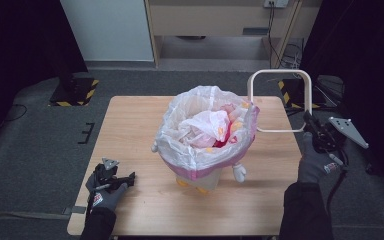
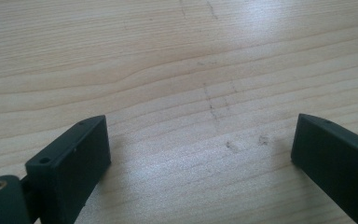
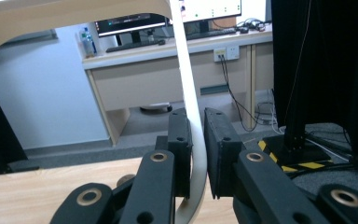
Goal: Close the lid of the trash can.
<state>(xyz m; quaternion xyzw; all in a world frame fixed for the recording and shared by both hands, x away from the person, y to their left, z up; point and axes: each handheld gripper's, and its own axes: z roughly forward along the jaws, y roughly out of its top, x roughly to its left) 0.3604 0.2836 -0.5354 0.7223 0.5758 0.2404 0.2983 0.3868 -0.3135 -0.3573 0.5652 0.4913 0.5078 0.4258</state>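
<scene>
A small pink and white bin with little feet stands mid-table, lined with a translucent bag holding crumpled plastic and red and orange scraps. A cream square ring is held up to the right of the bin; my right gripper is shut on its corner. In the right gripper view the two jaws press on the cream ring from both sides. My left gripper rests low on the table's front left, open; in the left gripper view its fingers stand wide apart over bare wood.
The wooden table stands on grey carpet. Behind it are a wooden desk with cables and black stands with yellow-striped bases. Dark curtains hang at both sides.
</scene>
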